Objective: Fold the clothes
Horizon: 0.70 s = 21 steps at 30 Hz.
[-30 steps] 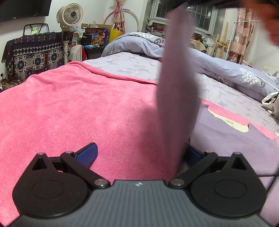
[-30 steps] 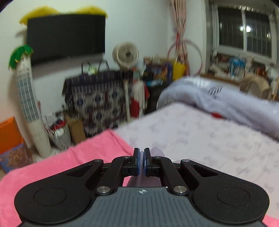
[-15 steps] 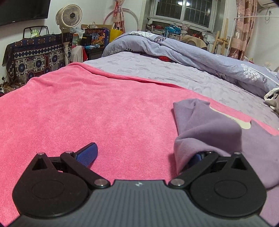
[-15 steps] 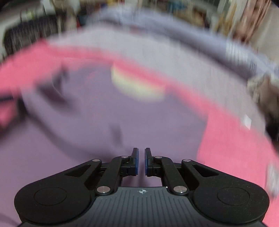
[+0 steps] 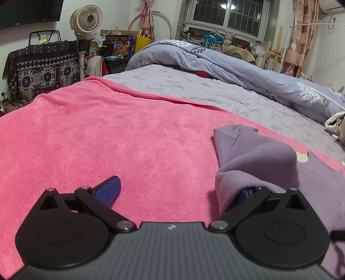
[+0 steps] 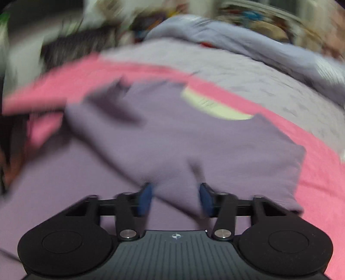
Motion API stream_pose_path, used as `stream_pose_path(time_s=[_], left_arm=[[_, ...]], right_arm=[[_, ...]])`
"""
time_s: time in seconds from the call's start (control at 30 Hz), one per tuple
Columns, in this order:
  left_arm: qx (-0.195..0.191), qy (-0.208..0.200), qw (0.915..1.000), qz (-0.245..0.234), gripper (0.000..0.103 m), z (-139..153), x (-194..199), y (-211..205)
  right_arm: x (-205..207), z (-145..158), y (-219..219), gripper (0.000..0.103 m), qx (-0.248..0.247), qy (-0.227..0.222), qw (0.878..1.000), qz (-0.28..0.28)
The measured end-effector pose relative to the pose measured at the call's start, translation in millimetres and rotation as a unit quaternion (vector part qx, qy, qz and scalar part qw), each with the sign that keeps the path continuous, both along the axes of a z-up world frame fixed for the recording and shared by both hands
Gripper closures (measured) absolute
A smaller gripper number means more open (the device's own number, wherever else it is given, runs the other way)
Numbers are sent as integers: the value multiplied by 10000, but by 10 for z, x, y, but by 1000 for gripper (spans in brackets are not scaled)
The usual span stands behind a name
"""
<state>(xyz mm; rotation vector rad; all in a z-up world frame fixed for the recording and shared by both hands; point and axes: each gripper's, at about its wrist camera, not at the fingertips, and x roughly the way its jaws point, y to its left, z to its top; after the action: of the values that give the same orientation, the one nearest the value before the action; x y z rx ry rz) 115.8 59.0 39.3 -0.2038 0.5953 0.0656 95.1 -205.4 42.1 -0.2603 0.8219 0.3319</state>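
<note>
A purple garment (image 6: 194, 140) lies spread on a pink towel (image 5: 107, 140), with a cream patch (image 6: 215, 107) at its neck. A folded-over flap crosses its middle. My right gripper (image 6: 175, 198) points down at that flap. Its jaws are opening, and the flap's edge lies loose between the blue pads (image 6: 145, 198). In the left wrist view a bunched corner of the purple garment (image 5: 258, 155) drapes over the right finger of my left gripper (image 5: 175, 191). That gripper stands wide open over the towel. The right wrist view is blurred.
The towel covers the near part of a bed with a lilac sheet (image 5: 215, 92). A rumpled blue-grey duvet (image 5: 237, 66) lies along the far side. Beyond the bed's left end stand a fan (image 5: 86, 19) and furniture under a patterned cloth (image 5: 43, 71).
The purple flap that hung high from my shut right gripper now lies folded on the garment. The right gripper has dropped low over it and its jaws have parted. The left gripper stayed still.
</note>
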Motion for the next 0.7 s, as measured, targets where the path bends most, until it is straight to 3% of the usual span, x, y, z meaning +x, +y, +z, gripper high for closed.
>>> stream_pose_path(time_s=[0.07, 0.13, 0.23, 0.33, 0.4, 0.5, 0.6, 0.7], left_arm=[[-179, -95, 9997, -128, 1, 48, -51, 41], [-403, -197, 9984, -353, 1, 121, -124, 85], [-417, -566, 9900, -1222, 1, 328, -371, 51], [345, -871, 9781, -1861, 1, 471, -544, -122], [1007, -882, 9703, -2014, 1, 466, -548, -280], [1690, -641, 9613, -2077, 1, 370, -413, -482], [2069, -343, 9549, -2104, 1, 288, -279, -648], [2685, -214, 9420, -2001, 0, 181, -263, -823]], right_arm=[[-52, 79, 65, 93, -37, -173, 9998, -107], [-60, 290, -3, 93, 64, -463, 9985, -284], [-70, 656, -184, 93, 18, -922, 9948, -430], [-99, 927, -434, 93, -99, -1186, 9912, -588], [-104, 987, -578, 93, -186, -1233, 9895, -727], [-51, 872, -731, 93, -283, -1071, 9895, -923], [36, 704, -747, 93, -153, -851, 9909, -1029], [124, 579, -744, 93, 14, -687, 9915, -1104]])
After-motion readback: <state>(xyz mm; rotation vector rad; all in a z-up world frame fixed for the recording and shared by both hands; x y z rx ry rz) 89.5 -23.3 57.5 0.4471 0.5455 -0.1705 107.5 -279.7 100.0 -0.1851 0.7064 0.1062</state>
